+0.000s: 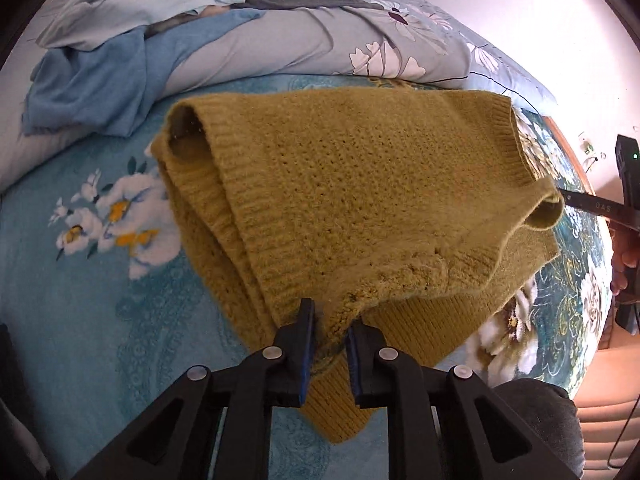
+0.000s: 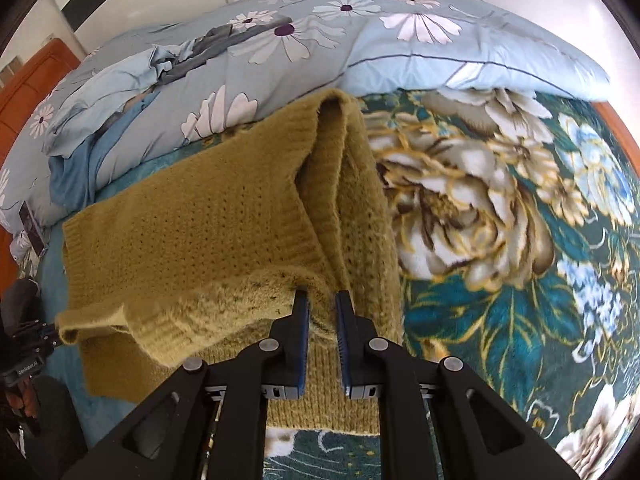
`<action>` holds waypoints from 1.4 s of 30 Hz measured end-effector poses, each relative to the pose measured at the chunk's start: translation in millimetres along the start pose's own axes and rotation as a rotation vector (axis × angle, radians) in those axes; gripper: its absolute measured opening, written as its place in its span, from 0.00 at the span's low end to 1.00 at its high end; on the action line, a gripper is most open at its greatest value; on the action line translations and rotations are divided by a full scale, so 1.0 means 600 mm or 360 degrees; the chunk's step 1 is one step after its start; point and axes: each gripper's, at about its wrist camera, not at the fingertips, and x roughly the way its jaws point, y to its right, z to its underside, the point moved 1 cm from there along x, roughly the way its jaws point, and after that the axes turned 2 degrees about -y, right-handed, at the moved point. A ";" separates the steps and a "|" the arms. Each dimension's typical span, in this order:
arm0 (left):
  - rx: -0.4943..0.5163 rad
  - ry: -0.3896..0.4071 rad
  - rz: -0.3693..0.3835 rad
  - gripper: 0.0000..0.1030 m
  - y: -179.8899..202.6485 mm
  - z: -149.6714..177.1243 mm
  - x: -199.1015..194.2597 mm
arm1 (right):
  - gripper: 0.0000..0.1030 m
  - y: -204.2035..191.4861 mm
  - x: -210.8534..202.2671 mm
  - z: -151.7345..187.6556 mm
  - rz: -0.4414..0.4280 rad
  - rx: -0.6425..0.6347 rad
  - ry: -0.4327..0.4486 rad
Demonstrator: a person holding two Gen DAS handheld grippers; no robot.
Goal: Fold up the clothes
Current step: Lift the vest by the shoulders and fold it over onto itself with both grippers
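Presently the left gripper [image 1: 330, 326] has its blue-padded fingers [image 1: 306, 344] pinched on a bunched edge of the mustard knit sweater [image 1: 340, 184]. The right gripper [image 2: 322, 312] clamps a ribbed edge of the same garment in like manner. Between both holds the sweater is doubled over, its upper layer raised, its lower layer lying on the teal floral blanket [image 1: 80, 280]. Ribbed hem and cuff are visible, the nap fuzzy. Behind lies a pale blue flowered duvet [image 2: 400, 52] with blue clothing [image 1: 100, 92] on it.
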 end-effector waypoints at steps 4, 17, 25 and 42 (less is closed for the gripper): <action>-0.0048 -0.0030 0.0002 0.28 -0.005 0.014 -0.006 | 0.16 0.006 -0.002 0.023 0.0036 0.0023 -0.0016; -0.0879 -0.0121 0.0567 0.48 -0.080 0.083 -0.014 | 0.30 0.046 -0.032 0.059 -0.0374 0.0473 0.0054; -0.1160 -0.0253 0.0700 0.51 -0.065 0.072 0.030 | 0.34 0.028 0.024 0.063 -0.0413 0.0633 -0.0098; -0.1296 -0.0159 0.0686 0.13 -0.056 0.056 0.024 | 0.11 0.019 0.038 0.049 -0.0426 0.0713 -0.0140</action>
